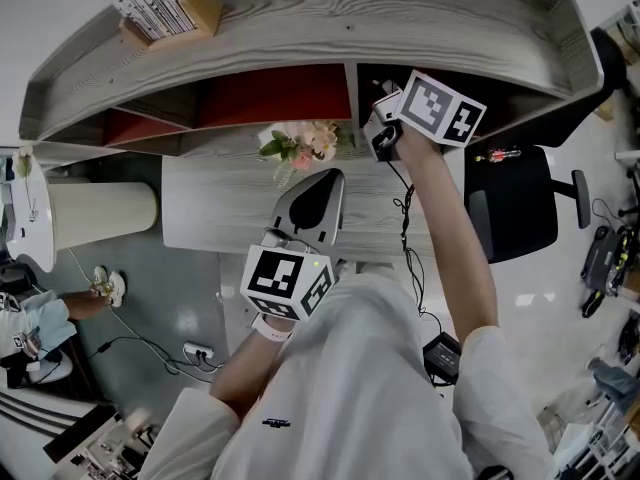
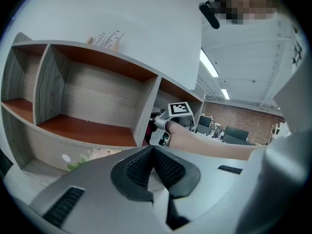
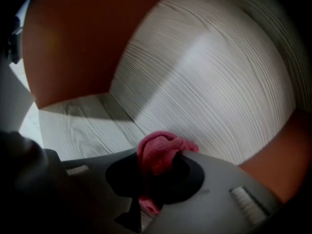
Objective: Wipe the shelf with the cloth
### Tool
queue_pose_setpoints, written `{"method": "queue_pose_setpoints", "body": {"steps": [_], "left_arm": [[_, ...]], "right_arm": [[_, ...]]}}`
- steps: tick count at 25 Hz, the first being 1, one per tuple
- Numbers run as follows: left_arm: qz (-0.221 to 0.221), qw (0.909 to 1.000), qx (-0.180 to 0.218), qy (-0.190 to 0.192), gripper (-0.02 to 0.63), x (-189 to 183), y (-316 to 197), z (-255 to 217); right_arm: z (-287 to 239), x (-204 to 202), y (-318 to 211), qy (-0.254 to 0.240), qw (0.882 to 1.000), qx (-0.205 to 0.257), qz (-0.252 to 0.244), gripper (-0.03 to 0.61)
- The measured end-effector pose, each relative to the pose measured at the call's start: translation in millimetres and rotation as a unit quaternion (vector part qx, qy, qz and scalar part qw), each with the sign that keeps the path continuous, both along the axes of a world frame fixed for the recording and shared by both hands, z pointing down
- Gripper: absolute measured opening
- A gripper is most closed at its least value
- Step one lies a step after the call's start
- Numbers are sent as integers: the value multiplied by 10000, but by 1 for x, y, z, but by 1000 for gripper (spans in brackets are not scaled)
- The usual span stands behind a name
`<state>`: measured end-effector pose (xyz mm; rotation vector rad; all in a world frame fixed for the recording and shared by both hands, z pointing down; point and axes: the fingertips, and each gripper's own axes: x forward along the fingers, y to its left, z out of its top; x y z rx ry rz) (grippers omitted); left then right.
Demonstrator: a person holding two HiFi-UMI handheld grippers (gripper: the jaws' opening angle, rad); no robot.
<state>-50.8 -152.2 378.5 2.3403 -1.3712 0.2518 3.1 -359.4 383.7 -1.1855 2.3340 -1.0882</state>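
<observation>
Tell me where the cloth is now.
Right gripper view: the cloth is pinched in the right tool, inside a shelf compartment near its wood-grain wall.

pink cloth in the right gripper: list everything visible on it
The cloth is pink, with a fuzzy, terry-like nap. It is bunched into a folded wad and clamped between the jaws of the right gripper. A rounded lump sticks out past the tips and a small end hangs below the grip. It sits inside a shelf compartment of pale wood-grain panels. Whether it touches a panel cannot be told.
</observation>
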Motion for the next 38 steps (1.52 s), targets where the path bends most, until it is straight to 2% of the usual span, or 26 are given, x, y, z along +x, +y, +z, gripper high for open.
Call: {"method": "queue_pose_setpoints", "body": {"steps": [5, 11, 14, 20, 22, 24, 28, 31, 33, 35, 38], "left_arm": [[7, 10000, 14, 5, 0, -3, 3, -2], [109, 9999, 48, 21, 0, 1, 4, -6], [162, 9998, 61, 17, 0, 4, 5, -7], [200, 9998, 61, 25, 0, 3, 2, -7], [186, 9998, 47, 34, 0, 2, 2, -5], [177, 9998, 25, 21, 0, 1, 2, -3], [178, 9998, 17, 7, 0, 0, 3, -2], [162, 9999, 19, -1, 0, 0, 5, -3], [155, 9999, 20, -6, 0, -1, 5, -3], [147, 9999, 14, -14, 0, -1, 6, -3], [132, 9999, 14, -23, 0, -2, 7, -2]], "right_arm": [[-51, 2, 6, -33, 9955, 925, 182, 63], [-110, 4, 22, -49, 9792, 2022, 175, 61], [-122, 5, 29, -95, 9742, 2252, 104, 60], [-126, 3, 54, -157, 9698, 2432, 34, 58], [-115, 3, 61, -74, 9713, 2379, -40, 55], [-94, 1, 64, -10, 9768, 2138, -127, 55], [-33, -2, 63, 223, 9908, 1320, -183, 52], [13, -3, 63, 393, 9969, 634, -252, 52], [33, -4, 64, 633, 9968, 377, -295, 52], [41, -6, 62, 961, 9942, 320, -363, 52], [46, -8, 52, 1585, 9854, 227, -585, 52]]}}
